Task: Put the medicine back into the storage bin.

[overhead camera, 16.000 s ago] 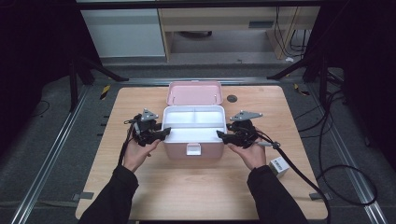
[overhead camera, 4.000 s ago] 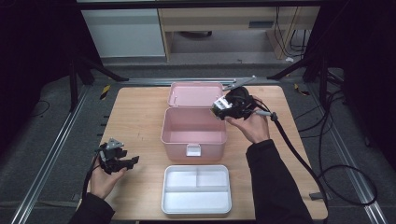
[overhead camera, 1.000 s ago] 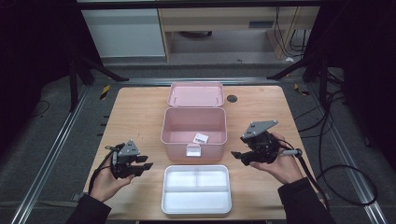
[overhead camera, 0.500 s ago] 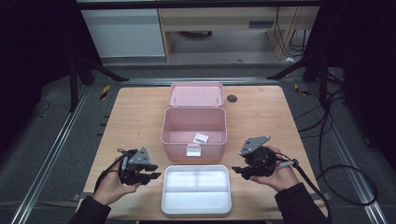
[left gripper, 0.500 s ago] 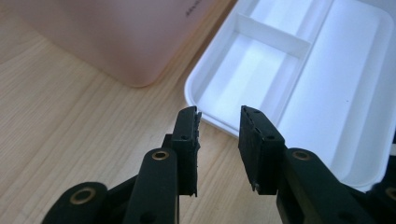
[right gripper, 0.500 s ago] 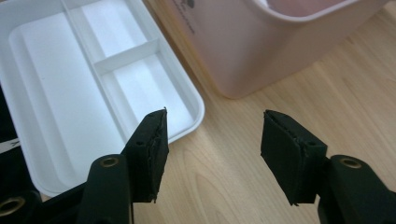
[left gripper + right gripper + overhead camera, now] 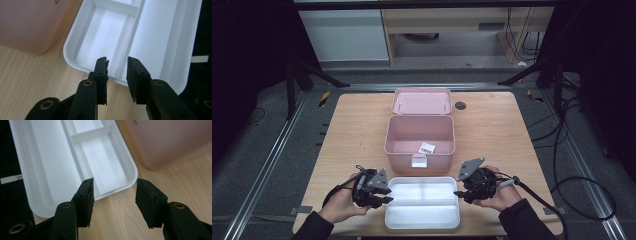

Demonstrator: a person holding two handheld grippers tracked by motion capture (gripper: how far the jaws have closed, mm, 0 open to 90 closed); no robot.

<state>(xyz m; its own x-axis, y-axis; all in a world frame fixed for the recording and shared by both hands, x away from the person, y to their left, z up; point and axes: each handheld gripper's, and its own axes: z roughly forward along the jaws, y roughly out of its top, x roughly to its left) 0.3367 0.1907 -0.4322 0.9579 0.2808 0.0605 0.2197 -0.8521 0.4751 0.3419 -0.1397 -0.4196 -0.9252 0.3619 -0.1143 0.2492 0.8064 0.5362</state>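
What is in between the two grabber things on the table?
The white divided tray lies between the left gripper and the right gripper, one at each short end. The high view shows it.

No text can be read. A small white label (image 7: 427, 148) with dark barcode-like marks lies inside the pink box (image 7: 419, 155), too small to make out. Dark letter fragments sit on the pink box wall at the top edge of both gripper views, cut off and illegible.
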